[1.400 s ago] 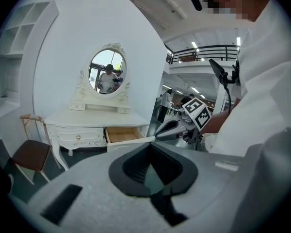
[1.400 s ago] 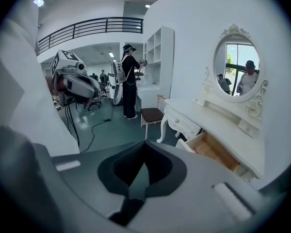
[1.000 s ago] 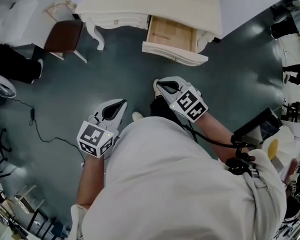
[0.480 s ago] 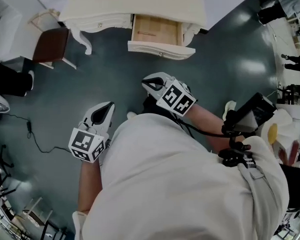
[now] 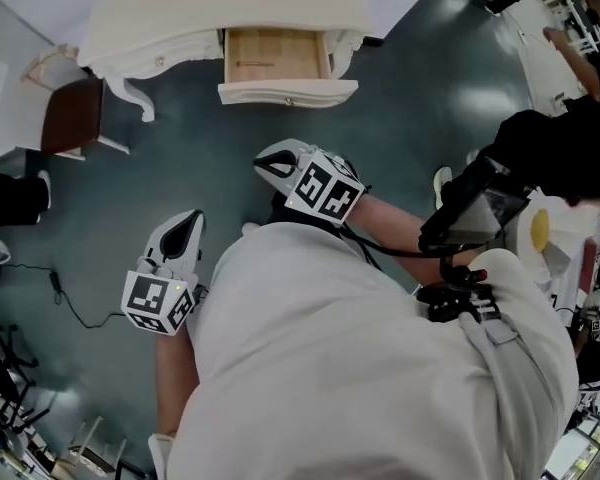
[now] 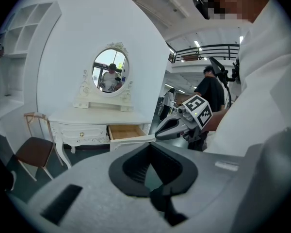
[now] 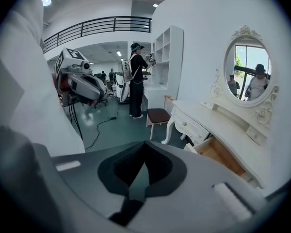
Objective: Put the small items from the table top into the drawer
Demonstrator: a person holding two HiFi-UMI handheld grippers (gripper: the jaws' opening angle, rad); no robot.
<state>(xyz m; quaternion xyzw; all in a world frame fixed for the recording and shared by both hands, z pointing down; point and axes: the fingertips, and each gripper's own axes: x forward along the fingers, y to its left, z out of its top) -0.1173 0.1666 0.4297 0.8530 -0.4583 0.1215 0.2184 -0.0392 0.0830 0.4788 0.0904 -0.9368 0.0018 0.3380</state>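
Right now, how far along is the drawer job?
Done: the drawer is pulled open. In hand: nothing. The left gripper and right gripper are both shut and empty, held well short of the table. Left: no small items show on the table top or in the drawer, so I cannot tell whether loading is finished or not begun.

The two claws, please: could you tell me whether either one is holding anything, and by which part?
Nothing is held. The left claw and the right claw are both shut, with nothing between their jaws.
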